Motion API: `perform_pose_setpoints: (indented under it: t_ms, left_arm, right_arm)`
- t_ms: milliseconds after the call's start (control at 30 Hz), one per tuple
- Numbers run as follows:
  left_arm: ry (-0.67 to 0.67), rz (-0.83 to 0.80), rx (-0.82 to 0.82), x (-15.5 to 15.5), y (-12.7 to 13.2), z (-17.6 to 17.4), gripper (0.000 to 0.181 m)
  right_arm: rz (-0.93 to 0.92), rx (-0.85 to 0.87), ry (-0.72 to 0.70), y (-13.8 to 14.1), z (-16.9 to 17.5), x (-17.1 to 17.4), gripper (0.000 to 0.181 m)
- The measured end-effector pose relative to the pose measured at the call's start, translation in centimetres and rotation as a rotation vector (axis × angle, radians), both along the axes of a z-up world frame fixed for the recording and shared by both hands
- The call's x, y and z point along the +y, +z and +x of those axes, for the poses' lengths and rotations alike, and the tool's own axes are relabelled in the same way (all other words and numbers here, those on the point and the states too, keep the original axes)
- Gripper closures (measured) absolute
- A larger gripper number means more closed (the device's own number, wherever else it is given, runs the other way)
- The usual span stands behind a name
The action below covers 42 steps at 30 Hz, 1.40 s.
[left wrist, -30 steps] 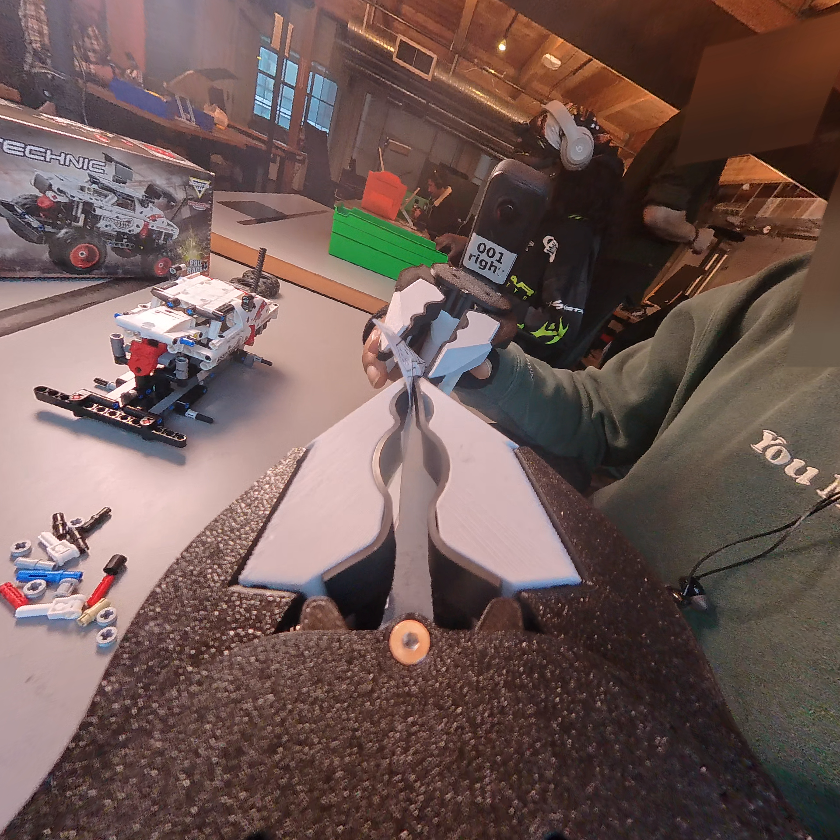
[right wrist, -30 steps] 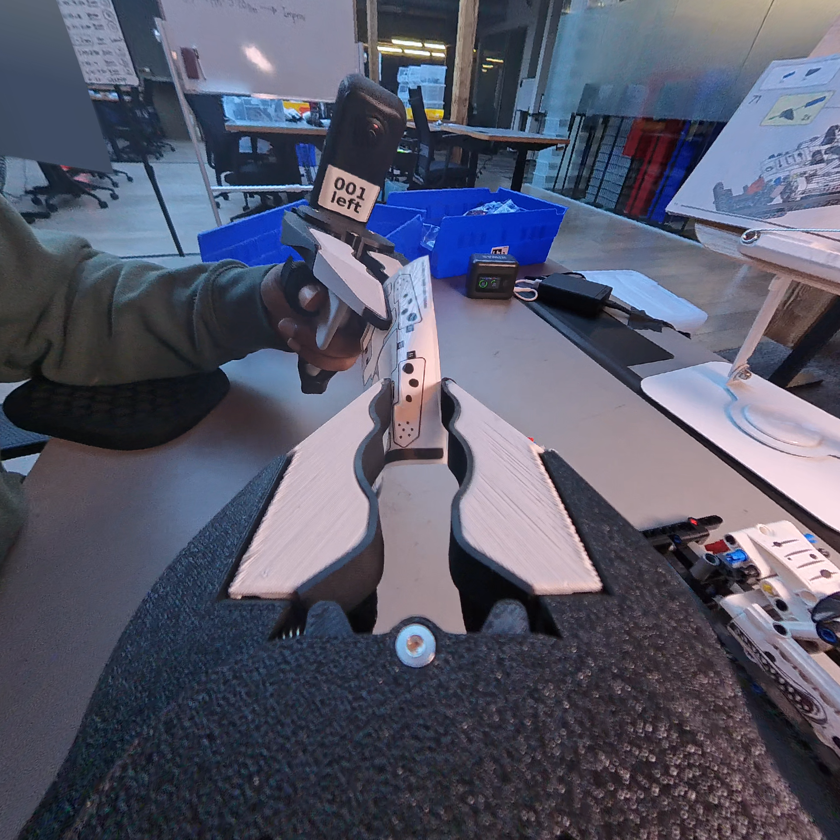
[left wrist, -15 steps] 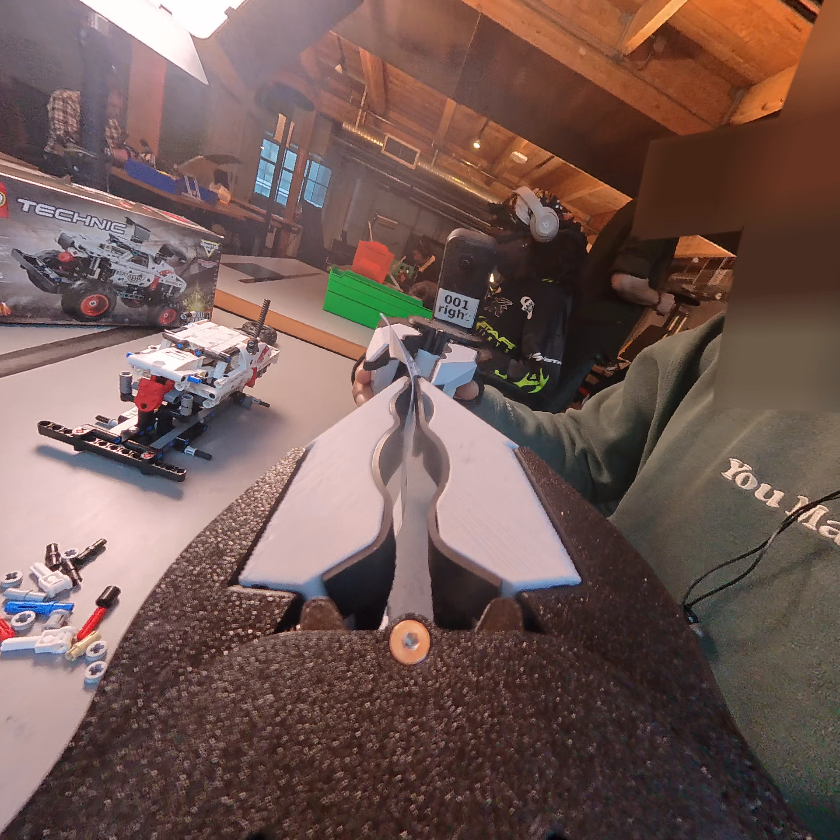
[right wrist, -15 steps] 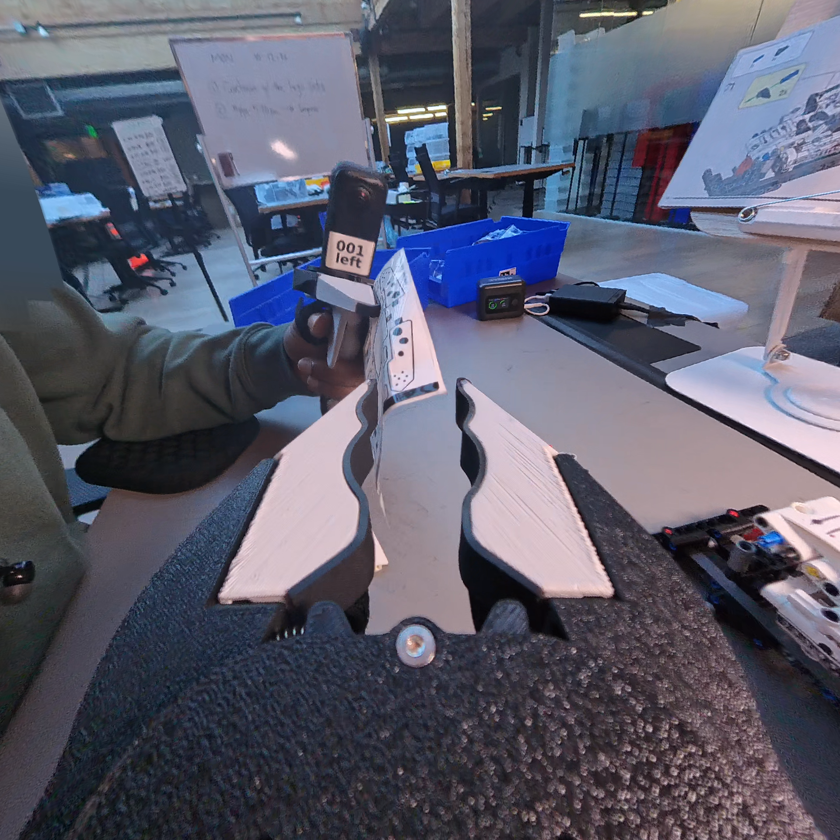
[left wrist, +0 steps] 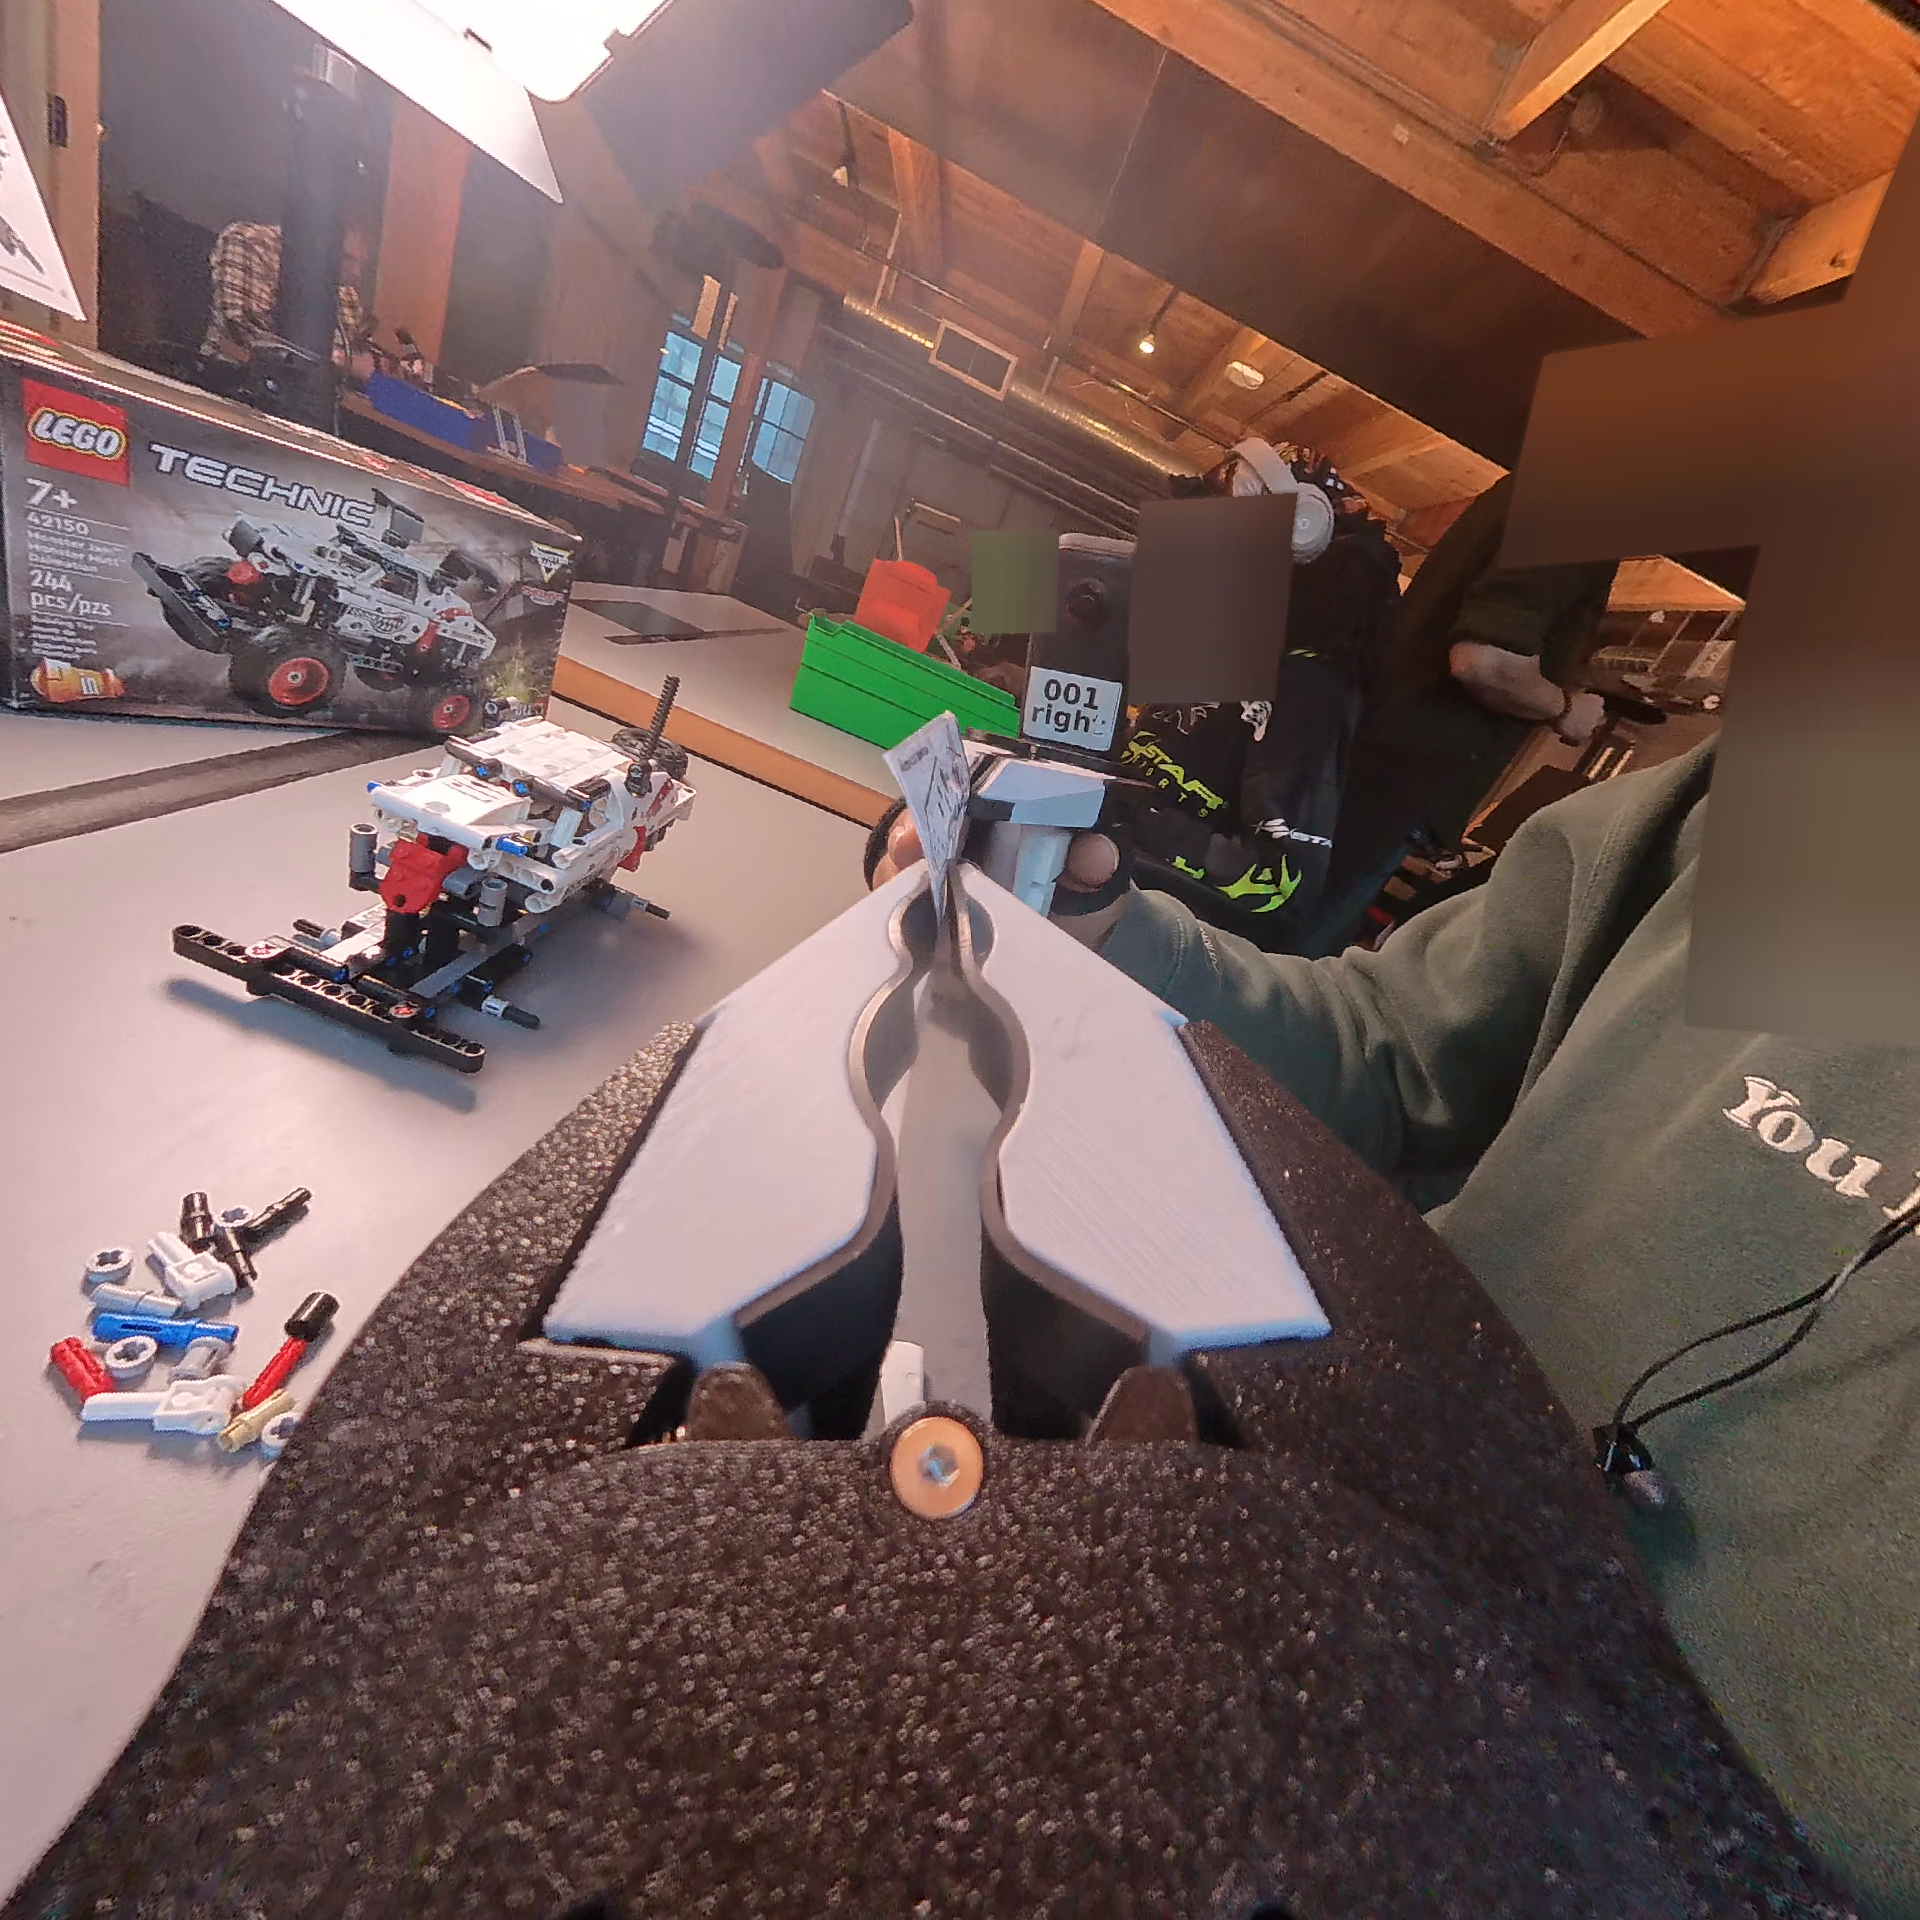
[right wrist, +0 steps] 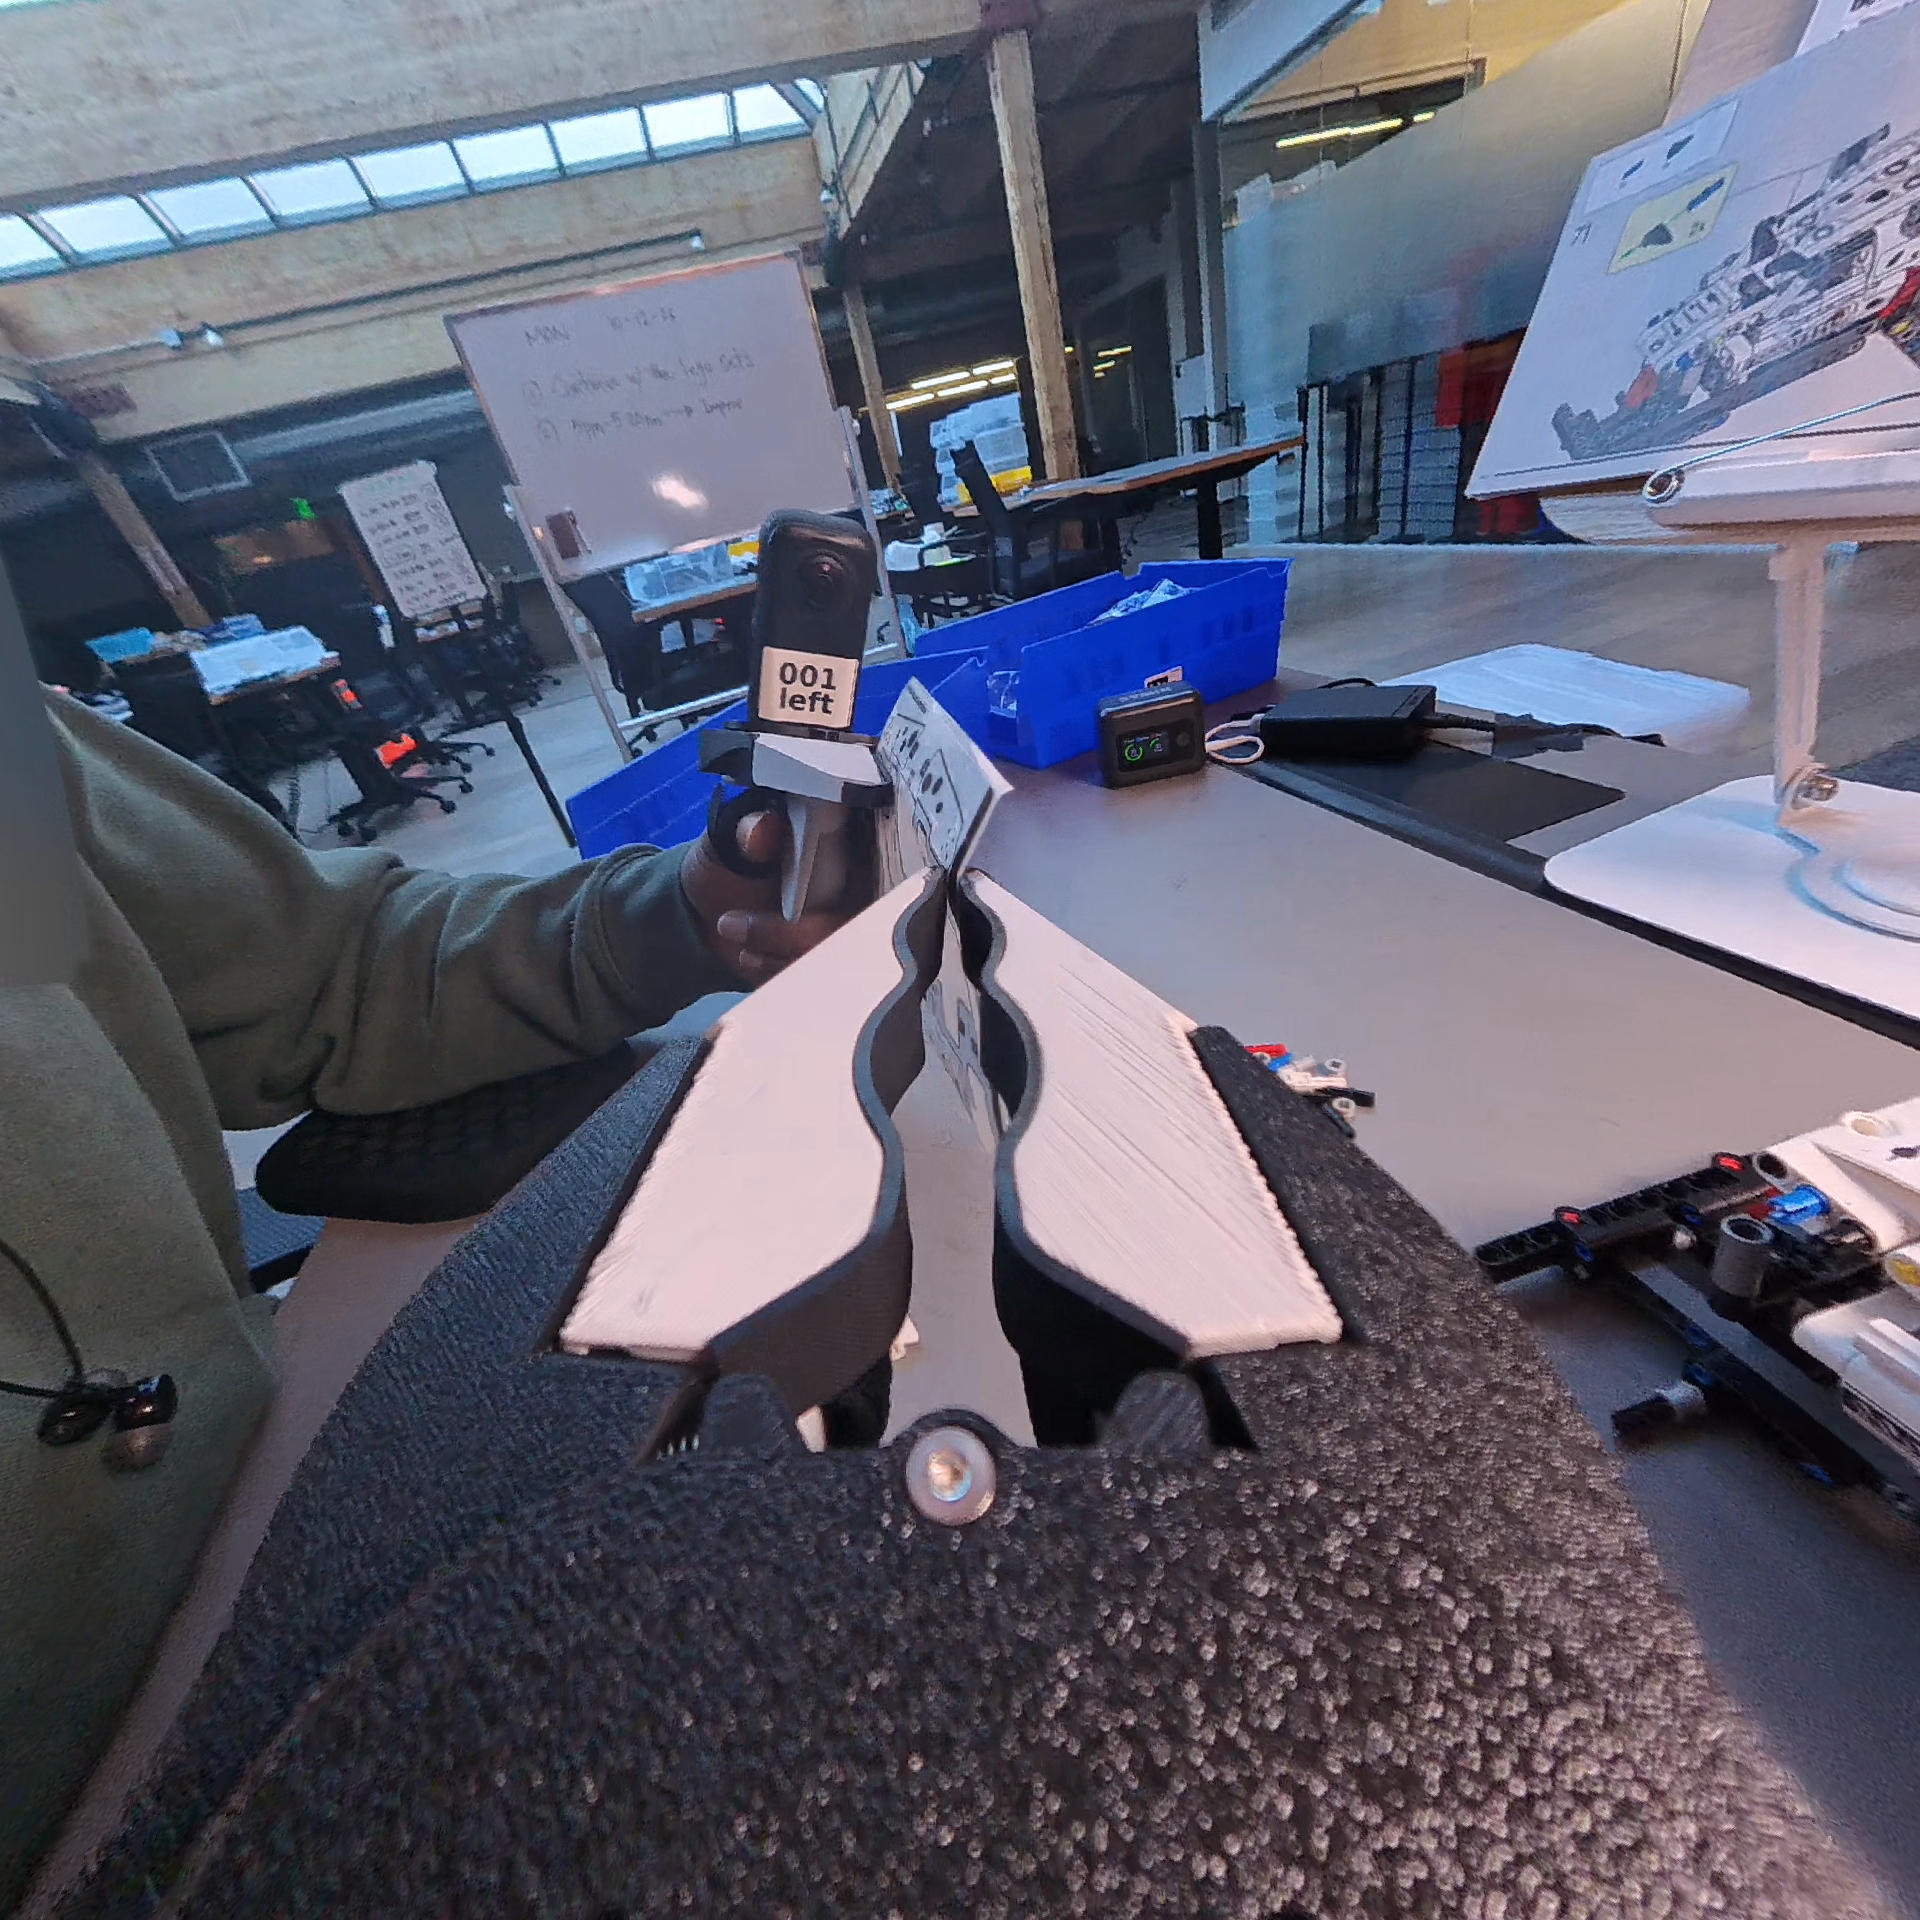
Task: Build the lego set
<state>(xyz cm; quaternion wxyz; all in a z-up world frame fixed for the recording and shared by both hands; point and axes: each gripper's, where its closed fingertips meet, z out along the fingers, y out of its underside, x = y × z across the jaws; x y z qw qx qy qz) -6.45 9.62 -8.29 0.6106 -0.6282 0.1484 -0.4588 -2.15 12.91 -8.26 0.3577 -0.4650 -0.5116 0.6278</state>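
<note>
A white sticker sheet [left wrist: 935,800] with black marks is held upright in the air between my two grippers; it also shows in the right wrist view [right wrist: 940,774]. My left gripper [left wrist: 948,894] is shut on one edge of it. My right gripper [right wrist: 951,883] is shut on the opposite edge. Each gripper shows in the other's view, the right [left wrist: 1039,805] and the left [right wrist: 821,774]. The partly built white, black and red lego truck [left wrist: 499,842] stands on the grey table [left wrist: 156,1091], also at the right edge of the right wrist view [right wrist: 1818,1247].
Several loose small lego parts [left wrist: 177,1320] lie left of my left gripper. The set's box [left wrist: 281,582] stands behind the truck. An instruction booklet [right wrist: 1745,281] rests on a white stand. Blue bins [right wrist: 1143,644], a small black device [right wrist: 1151,736] and a green bin [left wrist: 883,675] sit farther back. The tips of one gripper are about 6 cm away from the tips of the other.
My right gripper opened half a second ago and has shut again on the sheet's edge. Both grippers rose and drew a little apart. The left stayed shut on the sheet.
</note>
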Motion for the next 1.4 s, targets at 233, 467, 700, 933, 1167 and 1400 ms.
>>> perform_pose_setpoints:
  t_ms: [233, 467, 700, 933, 1167, 1400]
  left_arm:
    - [0.067, -0.002, -0.029, 0.4, 0.8, -1.2, 0.181]
    - [0.026, -0.159, 0.014, 0.8, -1.0, -0.7, 0.181]
    - [-0.104, -0.244, 0.075, -0.1, -2.5, 2.7, 0.181]
    - [-0.124, -0.188, 0.098, -0.6, -2.0, 3.1, 0.175]
    - [-0.079, -0.089, 0.221, -0.8, -1.7, 3.6, 0.176]
    - [-0.028, 0.013, 0.309, -1.0, -1.0, 3.7, 0.181]
  right_arm:
    - [-0.039, -0.143, 0.006, -2.4, -0.6, 0.1, 0.178]
    - [0.628, -0.055, -0.274, 0.4, -0.1, 1.7, 0.147]
    - [0.850, -0.170, -0.059, -4.2, -1.5, -2.7, 0.155]
    - [0.622, -0.128, 0.012, -3.7, -1.3, -3.6, 0.172]
    - [0.546, -0.079, 0.013, -2.4, -1.1, -4.3, 0.174]
    - [0.505, -0.029, 0.015, -1.3, -1.0, -4.9, 0.174]
